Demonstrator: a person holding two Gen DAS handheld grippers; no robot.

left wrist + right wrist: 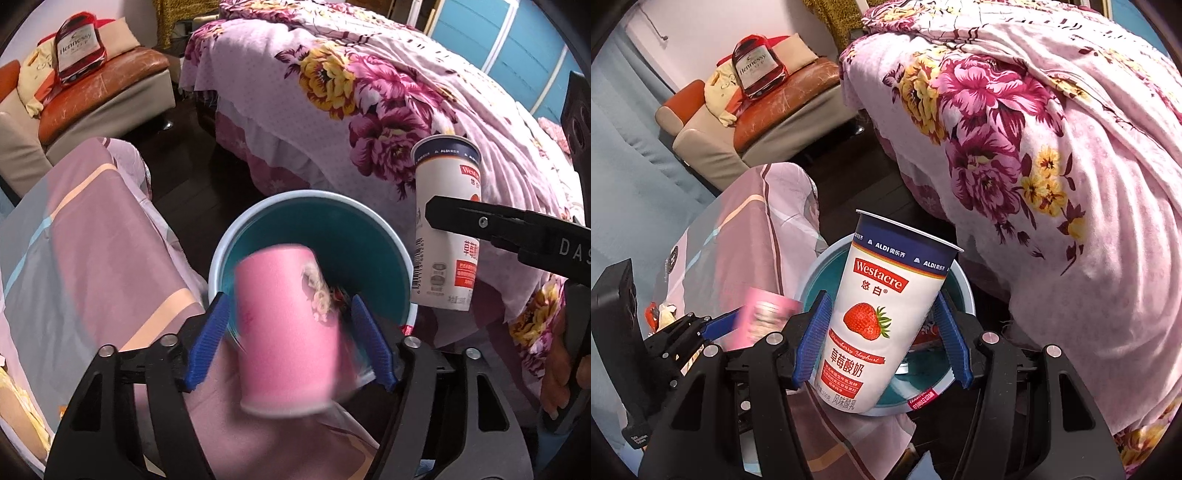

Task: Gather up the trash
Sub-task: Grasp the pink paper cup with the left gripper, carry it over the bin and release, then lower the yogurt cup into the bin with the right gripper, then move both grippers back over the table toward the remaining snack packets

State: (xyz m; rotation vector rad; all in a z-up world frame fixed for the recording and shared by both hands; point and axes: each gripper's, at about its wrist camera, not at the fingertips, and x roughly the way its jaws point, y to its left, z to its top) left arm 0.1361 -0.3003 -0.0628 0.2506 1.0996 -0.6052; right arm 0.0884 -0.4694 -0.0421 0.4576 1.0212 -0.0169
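Tumbling blurred between the released left tool (pixel 291 339), the pink paper cup (pixel 286 328) may clip the bin (pixel 221 258) rim at 6 o'clock and miss, while the right tool (pixel 882 339) grips the Westacre yoghurt cup (pixel 886 314) over the bin.

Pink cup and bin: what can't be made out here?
- Pink cup, left wrist view: motion-blurred, so contact with the left gripper is unclear.
- Bin contents: hidden by the pink cup in the left view and by the yoghurt cup in the right view.
- Right gripper: its far pad's contact with the yoghurt cup is unclear.
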